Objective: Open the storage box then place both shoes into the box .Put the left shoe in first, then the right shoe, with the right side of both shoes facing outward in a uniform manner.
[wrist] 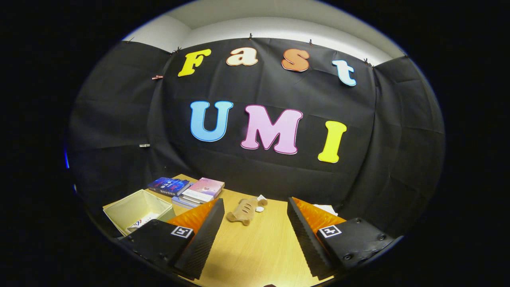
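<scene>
So right now the gripper point(255, 235) has its two fingers spread wide with nothing between them, over a light wooden table point(255, 255). One tan plush-looking shoe point(244, 210) lies just ahead at 12 o'clock. One open cream storage box point(137, 211) sits at 10 o'clock beside the left finger. Roughly three or four stacked books point(187, 190) sit beyond it at 11.
</scene>
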`<state>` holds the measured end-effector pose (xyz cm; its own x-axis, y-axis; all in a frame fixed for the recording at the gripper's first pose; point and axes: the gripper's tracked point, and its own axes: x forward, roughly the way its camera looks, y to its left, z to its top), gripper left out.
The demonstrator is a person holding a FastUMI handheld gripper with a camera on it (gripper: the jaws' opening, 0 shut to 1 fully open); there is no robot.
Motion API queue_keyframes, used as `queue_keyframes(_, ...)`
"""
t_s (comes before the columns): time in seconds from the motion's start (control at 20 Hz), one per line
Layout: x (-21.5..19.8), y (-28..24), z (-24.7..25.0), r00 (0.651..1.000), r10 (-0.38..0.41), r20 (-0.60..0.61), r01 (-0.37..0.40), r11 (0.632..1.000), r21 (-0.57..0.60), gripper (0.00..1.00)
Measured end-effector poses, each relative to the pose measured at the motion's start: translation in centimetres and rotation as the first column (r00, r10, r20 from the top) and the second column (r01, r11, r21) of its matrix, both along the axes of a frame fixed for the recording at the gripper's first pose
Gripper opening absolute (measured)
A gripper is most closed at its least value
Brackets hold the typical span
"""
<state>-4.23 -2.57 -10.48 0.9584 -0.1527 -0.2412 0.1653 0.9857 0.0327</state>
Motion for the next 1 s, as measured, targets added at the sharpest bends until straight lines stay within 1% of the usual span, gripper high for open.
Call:
queue_keyframes(0.3, 0.0, -0.6, 0.2, 1.0, -0.001, 0.012, 0.001, 1.0, 0.004, 0.98)
queue_keyframes(0.65, 0.5, 0.3, 0.1, 1.0, 0.026, 0.01, -0.026, 1.0, -0.004, 0.98)
queue_keyframes(1.0, 0.4, 0.2, 0.0, 1.0, 0.017, 0.002, -0.017, 1.0, -0.009, 0.98)
